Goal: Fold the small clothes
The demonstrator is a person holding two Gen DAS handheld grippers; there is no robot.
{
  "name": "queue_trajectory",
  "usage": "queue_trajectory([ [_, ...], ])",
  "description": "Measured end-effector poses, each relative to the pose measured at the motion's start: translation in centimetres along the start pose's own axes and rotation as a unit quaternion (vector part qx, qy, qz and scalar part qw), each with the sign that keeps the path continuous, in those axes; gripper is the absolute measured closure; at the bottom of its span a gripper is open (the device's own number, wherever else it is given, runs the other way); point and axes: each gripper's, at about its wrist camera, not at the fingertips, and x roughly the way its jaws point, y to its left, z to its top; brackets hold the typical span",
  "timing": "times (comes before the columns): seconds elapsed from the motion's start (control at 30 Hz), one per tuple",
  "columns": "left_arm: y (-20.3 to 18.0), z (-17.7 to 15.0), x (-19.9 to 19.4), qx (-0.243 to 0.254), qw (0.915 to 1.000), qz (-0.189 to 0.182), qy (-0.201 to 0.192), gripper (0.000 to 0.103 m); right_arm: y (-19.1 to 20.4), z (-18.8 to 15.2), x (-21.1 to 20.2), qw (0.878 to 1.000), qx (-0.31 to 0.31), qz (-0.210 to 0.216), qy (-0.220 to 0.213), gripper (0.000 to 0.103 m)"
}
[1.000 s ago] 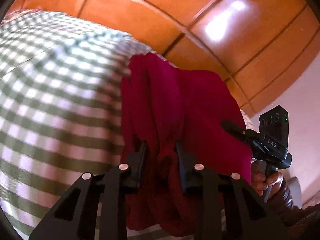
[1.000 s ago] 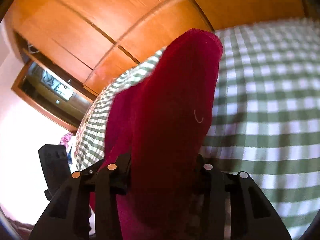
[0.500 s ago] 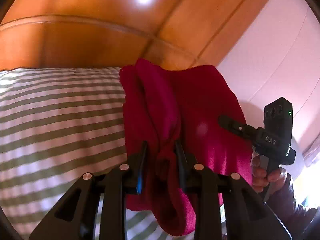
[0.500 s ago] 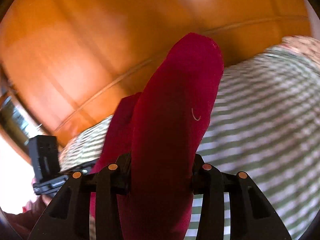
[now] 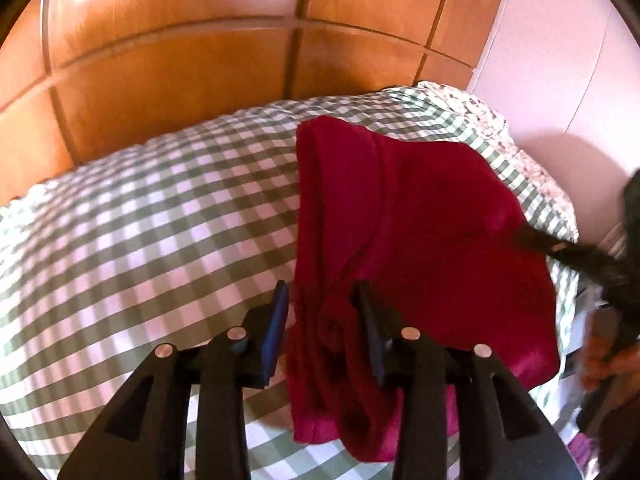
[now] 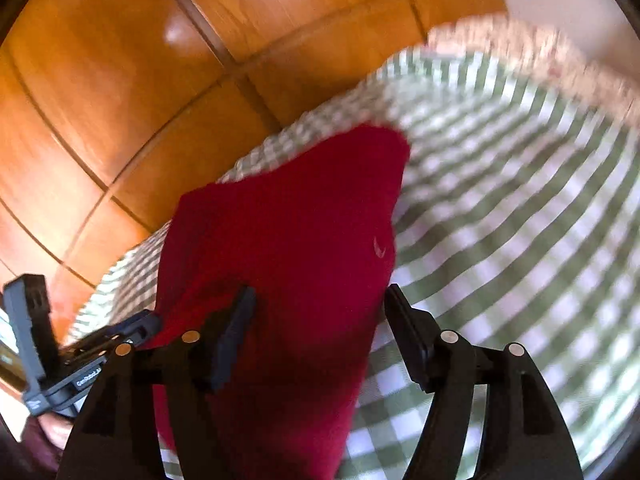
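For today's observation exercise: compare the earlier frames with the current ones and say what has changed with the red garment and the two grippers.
The right gripper has opened, its fingers now wider than the red garment, which they pinched before. The garment has come down over the checked bedcover, spreading wider. The left gripper stays shut on bunched fabric, as before.

Both wrist views close, facing the wardrobe (image 5: 180, 92), sharing the red garment (image 5: 420, 220) between them
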Motion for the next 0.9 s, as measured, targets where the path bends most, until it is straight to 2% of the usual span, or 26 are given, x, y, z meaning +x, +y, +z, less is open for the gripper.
queue_trajectory([
  [0.07,-0.5,-0.6,-0.1,0.011,0.9997,0.020,-0.004,0.067,1.5,-0.1,-1.6,1.000,-0.024,0.005,-0.015,0.046],
  [0.17,-0.2,-0.8,0.5,0.004,0.9996,0.029,-0.007,0.061,3.8,-1.5,-1.4,0.997,-0.079,-0.005,-0.002,0.047],
  [0.23,0.0,-0.8,0.5,-0.003,0.9993,0.036,-0.009,0.052,4.9,-3.7,0.4,0.990,-0.127,-0.058,0.024,0.047],
  [0.3,0.3,-0.7,0.2,-0.014,0.9993,0.035,-0.009,0.051,5.4,-5.4,1.1,0.982,-0.160,-0.103,0.017,0.046],
  [0.47,0.3,-1.2,-3.5,-0.026,0.9977,0.048,-0.041,0.046,5.3,-5.0,-0.2,0.987,-0.126,-0.101,0.014,0.043],
  [0.53,0.2,-1.6,-5.0,-0.029,0.9963,0.057,-0.058,0.041,5.1,-4.9,-0.7,0.988,-0.112,-0.103,0.010,0.042],
  [0.6,0.3,-1.9,-5.9,-0.031,0.9958,0.059,-0.062,0.040,5.5,-5.1,-1.3,0.990,-0.102,-0.101,0.008,0.036],
  [0.83,0.9,-3.6,-9.2,-0.054,0.9922,0.079,-0.080,0.038,7.0,-6.1,-3.4,0.989,-0.084,-0.125,-0.015,0.036],
  [0.9,0.9,-3.9,-10.1,-0.055,0.9911,0.085,-0.086,0.037,7.5,-6.3,-4.0,0.987,-0.083,-0.136,-0.025,0.030],
])
